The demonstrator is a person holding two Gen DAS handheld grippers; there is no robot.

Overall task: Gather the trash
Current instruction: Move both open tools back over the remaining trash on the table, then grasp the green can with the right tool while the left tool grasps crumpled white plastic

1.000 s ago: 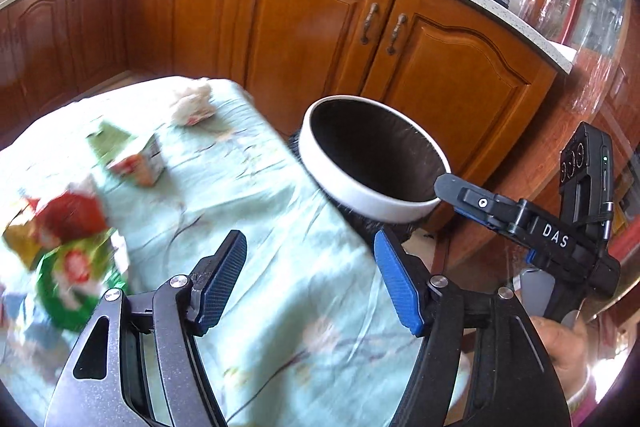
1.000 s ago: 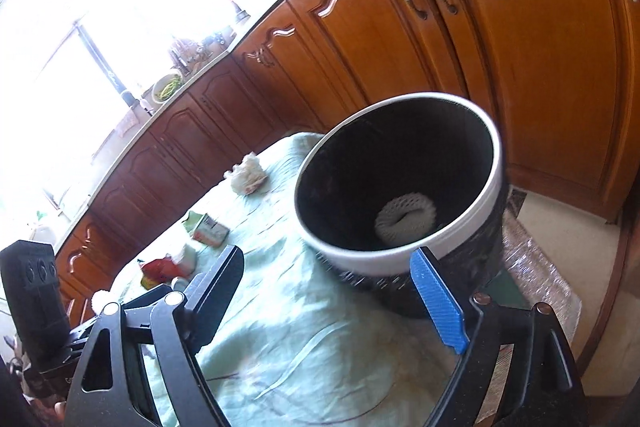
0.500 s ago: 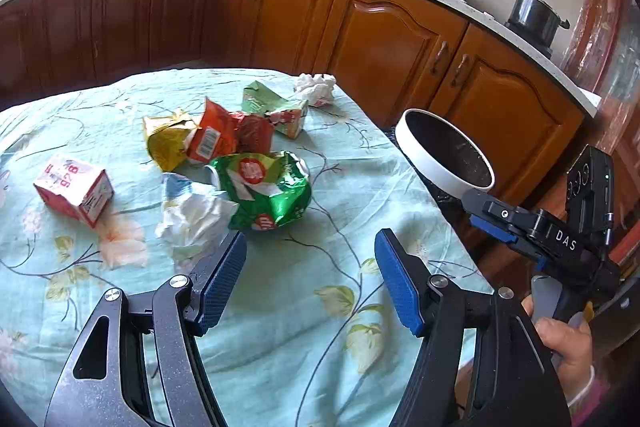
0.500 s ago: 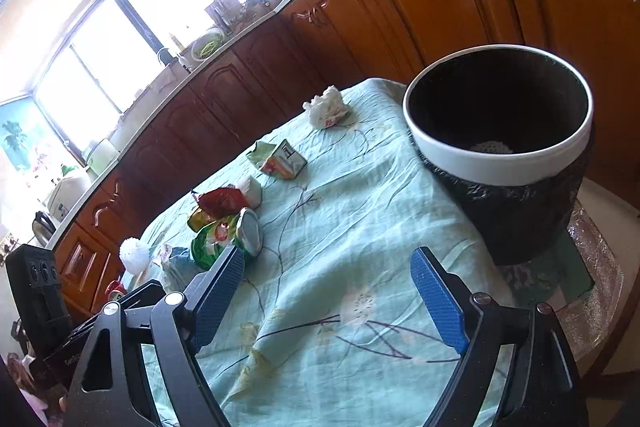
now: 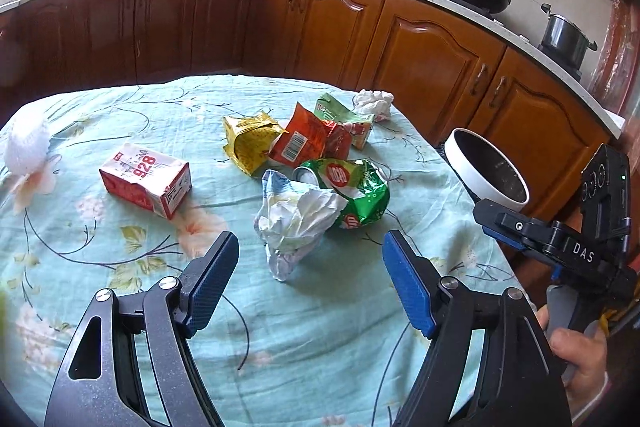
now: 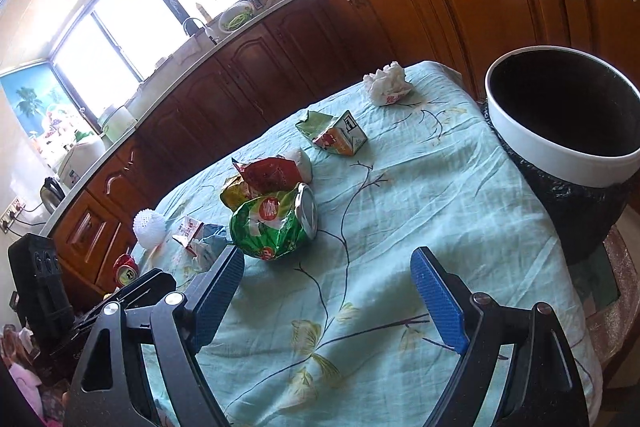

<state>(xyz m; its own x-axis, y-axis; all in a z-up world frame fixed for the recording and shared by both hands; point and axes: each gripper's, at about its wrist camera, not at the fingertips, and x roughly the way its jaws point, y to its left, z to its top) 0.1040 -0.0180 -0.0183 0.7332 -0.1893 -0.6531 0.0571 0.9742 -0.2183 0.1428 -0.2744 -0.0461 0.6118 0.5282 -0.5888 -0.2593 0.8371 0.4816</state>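
Your left gripper (image 5: 310,279) has just been spreading its jaws, and nothing sits between the blue pads: it hangs released over the flowered tablecloth (image 5: 120,115), with the crumpled white-and-blue wrapper (image 5: 296,219) just ahead of the gap. Take that piece first. Come down so one pad lands on each side of its bulk, not on the thin twisted tail nearest you, and close only once both pads are low enough to catch the body of the paper.

It touches the green snack bag (image 5: 352,193), which wraps a crushed can (image 6: 306,211), so I expect a shallow pinch to drag that bag along or slip off. Grip squarely and lift straight up.

Your right gripper (image 6: 326,291) is also empty and wide apart, pointed at bare cloth between the pile and the white-rimmed trash bin (image 6: 560,123) lined with a black bag beside the table's edge. Keep it out of the left one's path to the bin.

Left for later: the yellow packet (image 5: 248,143), the red packet (image 5: 300,139), the red-and-white carton (image 5: 146,179), the small drink carton (image 6: 340,135) and the tissue wad (image 6: 386,85).
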